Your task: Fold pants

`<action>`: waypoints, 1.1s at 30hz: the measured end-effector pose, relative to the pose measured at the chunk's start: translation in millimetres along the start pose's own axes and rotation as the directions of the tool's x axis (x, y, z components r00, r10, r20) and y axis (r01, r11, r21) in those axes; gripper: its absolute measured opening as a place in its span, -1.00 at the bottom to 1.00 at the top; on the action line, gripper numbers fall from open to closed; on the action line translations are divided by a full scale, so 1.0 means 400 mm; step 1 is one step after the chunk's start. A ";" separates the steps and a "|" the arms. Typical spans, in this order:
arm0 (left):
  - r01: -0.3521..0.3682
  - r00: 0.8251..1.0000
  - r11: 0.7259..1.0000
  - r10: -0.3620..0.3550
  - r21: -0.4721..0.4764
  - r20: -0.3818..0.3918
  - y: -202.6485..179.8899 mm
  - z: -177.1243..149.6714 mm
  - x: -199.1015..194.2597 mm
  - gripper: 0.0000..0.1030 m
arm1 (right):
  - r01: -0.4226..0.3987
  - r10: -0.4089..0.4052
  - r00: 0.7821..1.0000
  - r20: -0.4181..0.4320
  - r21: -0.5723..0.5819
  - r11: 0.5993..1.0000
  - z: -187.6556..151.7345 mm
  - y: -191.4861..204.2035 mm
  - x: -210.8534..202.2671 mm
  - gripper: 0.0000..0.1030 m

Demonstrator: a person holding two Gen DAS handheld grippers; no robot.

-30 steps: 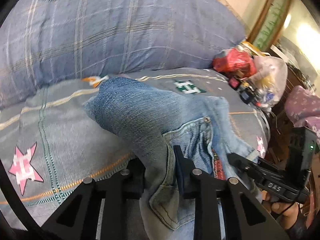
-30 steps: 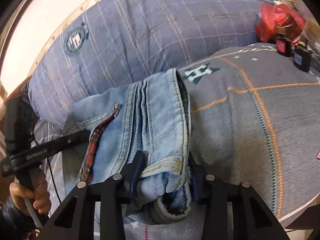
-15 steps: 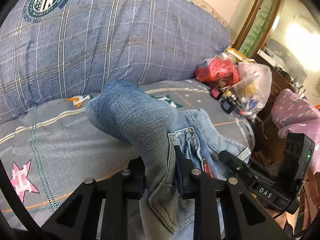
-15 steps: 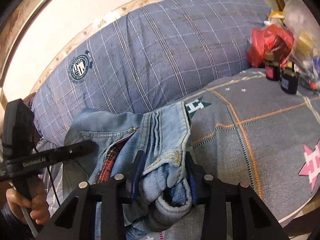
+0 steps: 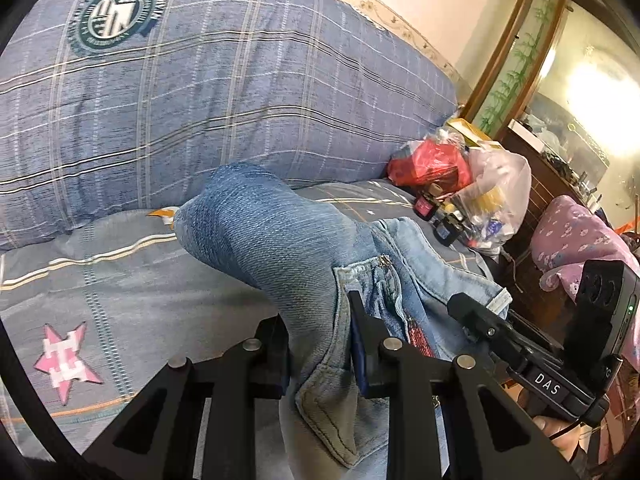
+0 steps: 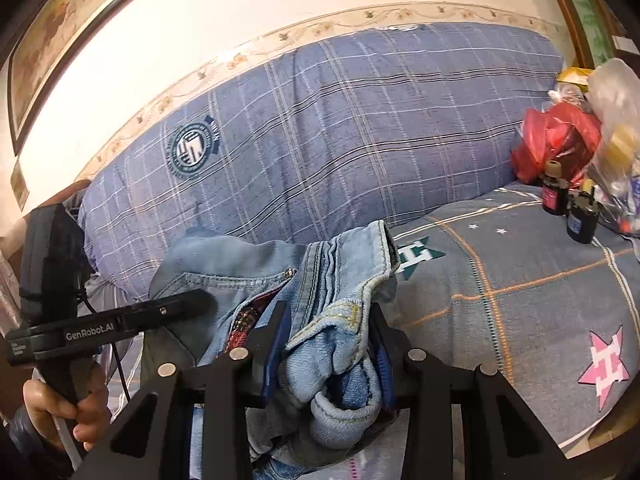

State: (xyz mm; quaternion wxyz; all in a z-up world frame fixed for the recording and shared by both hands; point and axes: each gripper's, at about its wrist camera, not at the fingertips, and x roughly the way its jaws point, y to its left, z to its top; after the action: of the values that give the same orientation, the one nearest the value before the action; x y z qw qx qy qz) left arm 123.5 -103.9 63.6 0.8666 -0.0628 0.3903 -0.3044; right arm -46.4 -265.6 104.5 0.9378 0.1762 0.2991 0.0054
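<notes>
I am gripping faded denim pants [image 5: 280, 248], coarse-woven with stitched seams, in my matt black plastic left tool [image 5: 318, 344]. The bed cover [image 6: 520, 280] is looking soft and matt; the red bag [image 6: 556, 140] is showing glossy, crinkled plastic.

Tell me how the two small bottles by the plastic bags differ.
The pink-labelled bottle stands nearer the red bag and the big pillow; the blue-labelled bottle stands nearer the camera. The pink-labelled bottle has a plain round cap; the blue-labelled bottle's top looks notched. Both are dark, upright and stand on the grey bedcover, close together.
</notes>
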 end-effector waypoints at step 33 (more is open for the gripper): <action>-0.245 0.969 0.917 0.220 -0.314 -0.113 0.676 -0.099 -0.065 -0.47 | -0.146 0.145 0.935 -0.324 0.022 0.989 -0.113 0.368 0.467 0.27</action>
State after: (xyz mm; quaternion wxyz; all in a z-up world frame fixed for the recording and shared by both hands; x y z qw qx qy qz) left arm 211.5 134.4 -40.9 0.8590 -0.1464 0.4724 -0.1327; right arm 95.6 -91.2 14.8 0.8730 0.1935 0.4354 0.1040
